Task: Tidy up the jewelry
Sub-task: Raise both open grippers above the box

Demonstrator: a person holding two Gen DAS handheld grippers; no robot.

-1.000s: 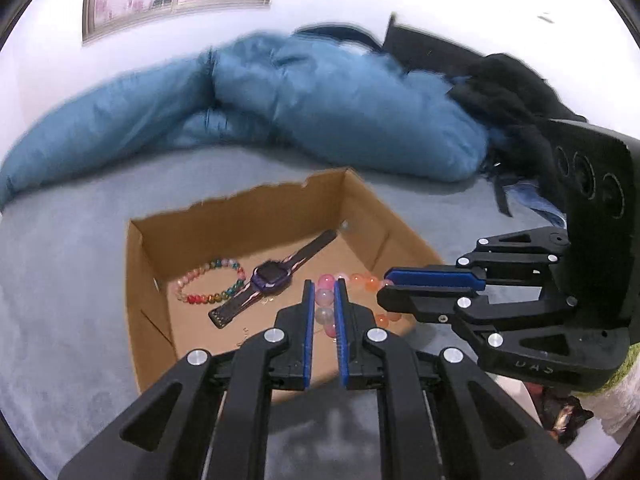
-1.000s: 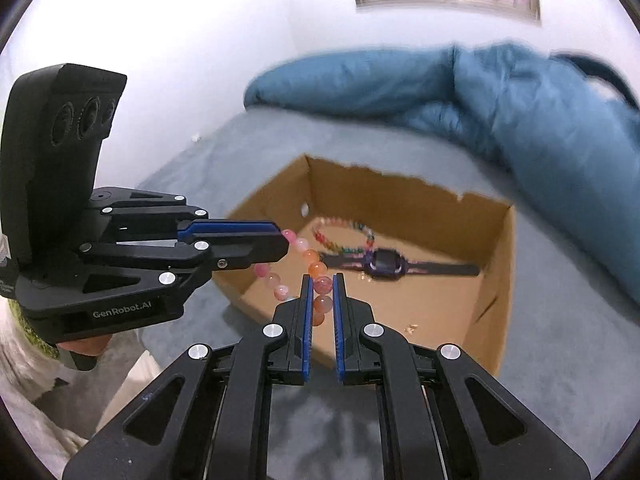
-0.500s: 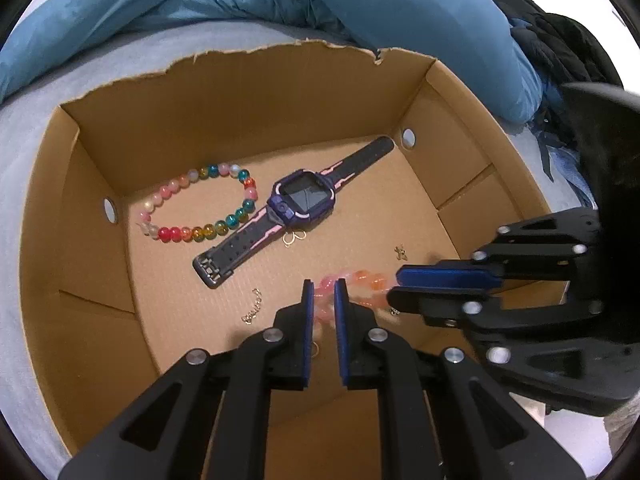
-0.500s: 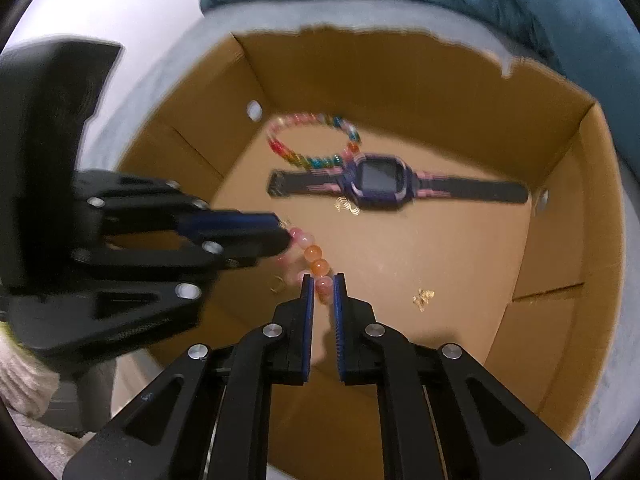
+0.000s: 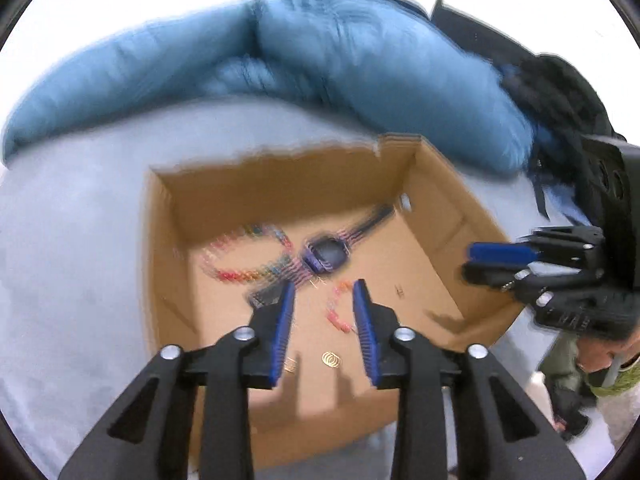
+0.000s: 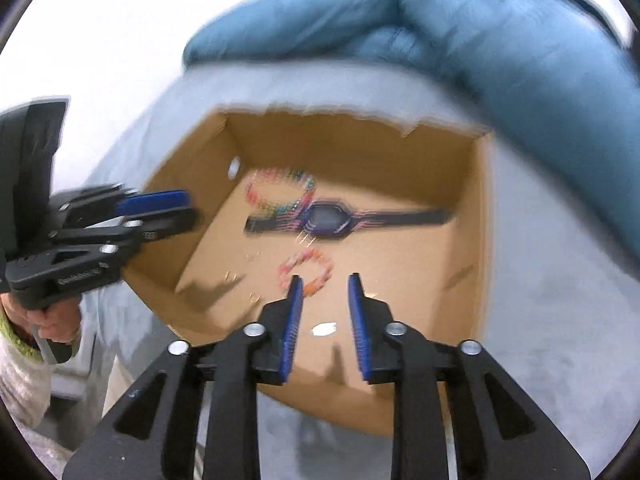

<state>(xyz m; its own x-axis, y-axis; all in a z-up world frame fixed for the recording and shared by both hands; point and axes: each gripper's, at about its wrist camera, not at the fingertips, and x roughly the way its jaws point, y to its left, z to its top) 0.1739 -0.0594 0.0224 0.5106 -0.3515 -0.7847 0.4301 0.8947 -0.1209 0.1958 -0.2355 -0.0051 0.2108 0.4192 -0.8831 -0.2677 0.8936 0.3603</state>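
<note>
The pink-and-orange bead bracelet (image 6: pixel 306 270), which both grippers were pinching between them half a second ago, now lies loose on the floor of the cardboard box (image 6: pixel 468 216), toward its near edge and just in front of the purple watch (image 6: pixel 328 220). Both tools have let go and pulled up and back, so the box sits smaller in each view than it did. That puts a third piece in the box alongside the watch and the rainbow bead bracelet (image 6: pixel 280 190) near the far wall, so this item looks placed; a few small gold bits (image 5: pixel 331 359) also lie scattered on the box floor. The left gripper (image 5: pixel 323 316) hovers above the near edge of the box, tilted down, jaws spread apart and empty, the dropped bracelet visible between them. The right gripper (image 6: pixel 322 308) hangs likewise over the near edge with jaws apart and nothing held. Each tool appears in the other's view, off to the side of the box. The box rests on the grey bed (image 5: pixel 80 240), with a blue duvet (image 5: pixel 320 60) bunched behind it. Heavy motion blur hides finer detail.
</note>
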